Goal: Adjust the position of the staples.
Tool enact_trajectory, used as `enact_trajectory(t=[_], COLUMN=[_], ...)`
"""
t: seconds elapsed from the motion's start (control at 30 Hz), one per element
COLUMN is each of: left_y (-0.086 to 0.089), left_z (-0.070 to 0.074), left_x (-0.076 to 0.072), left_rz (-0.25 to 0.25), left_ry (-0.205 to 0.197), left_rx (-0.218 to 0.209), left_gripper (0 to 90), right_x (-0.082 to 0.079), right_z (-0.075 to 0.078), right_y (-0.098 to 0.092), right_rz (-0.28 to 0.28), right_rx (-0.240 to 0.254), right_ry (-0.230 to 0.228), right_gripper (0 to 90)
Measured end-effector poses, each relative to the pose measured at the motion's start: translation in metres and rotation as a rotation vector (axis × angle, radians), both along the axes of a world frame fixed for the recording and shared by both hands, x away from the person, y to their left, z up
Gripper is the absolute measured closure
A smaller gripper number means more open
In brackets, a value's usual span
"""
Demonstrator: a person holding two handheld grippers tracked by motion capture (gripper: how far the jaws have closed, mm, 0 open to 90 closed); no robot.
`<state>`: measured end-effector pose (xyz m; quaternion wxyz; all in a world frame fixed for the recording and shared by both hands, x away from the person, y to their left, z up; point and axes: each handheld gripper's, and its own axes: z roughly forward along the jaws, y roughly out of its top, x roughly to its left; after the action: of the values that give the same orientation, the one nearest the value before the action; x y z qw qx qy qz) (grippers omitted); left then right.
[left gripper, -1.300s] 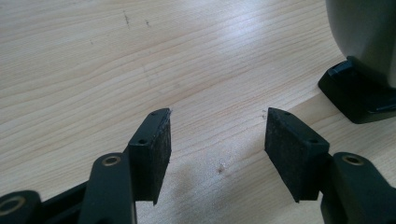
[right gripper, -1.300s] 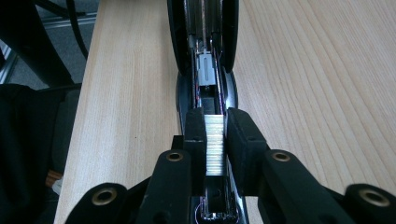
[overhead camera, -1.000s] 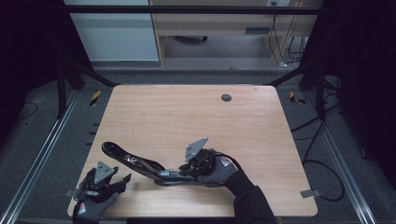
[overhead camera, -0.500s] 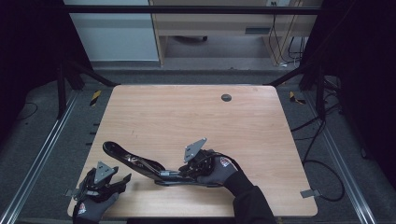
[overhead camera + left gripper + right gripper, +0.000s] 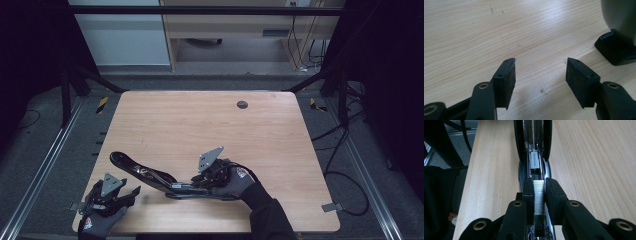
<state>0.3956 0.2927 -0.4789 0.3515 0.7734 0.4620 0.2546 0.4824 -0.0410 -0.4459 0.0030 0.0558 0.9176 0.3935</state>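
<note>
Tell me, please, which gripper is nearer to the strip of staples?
Right. The right gripper has its fingers shut on the strip of staples over the opened stapler; the left gripper waits open near the stapler's far end.

Glossy black plastic stapler (image 5: 150, 175), shiny metal staples (image 5: 539, 196), matt wood table (image 5: 175, 120).
</note>
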Motion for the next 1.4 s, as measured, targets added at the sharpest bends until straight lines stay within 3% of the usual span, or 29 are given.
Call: enact_trajectory(t=[1.0,1.4], left_y=[-0.0001,0.0], left_z=[-0.0001,-0.0001], left_x=[0.0001,0.0001], left_rz=[-0.001,-0.001], left_ry=[0.001,0.001], left_rx=[0.003,0.002], left_gripper=[40.8,40.8], right_x=[0.0012,0.0011], right_z=[-0.0032,-0.0059], right_y=[0.0006,0.0028], right_rz=[0.015,0.013], right_rx=[-0.012,-0.041], right_ry=[-0.003,-0.001], right_gripper=[78.5,78.1])
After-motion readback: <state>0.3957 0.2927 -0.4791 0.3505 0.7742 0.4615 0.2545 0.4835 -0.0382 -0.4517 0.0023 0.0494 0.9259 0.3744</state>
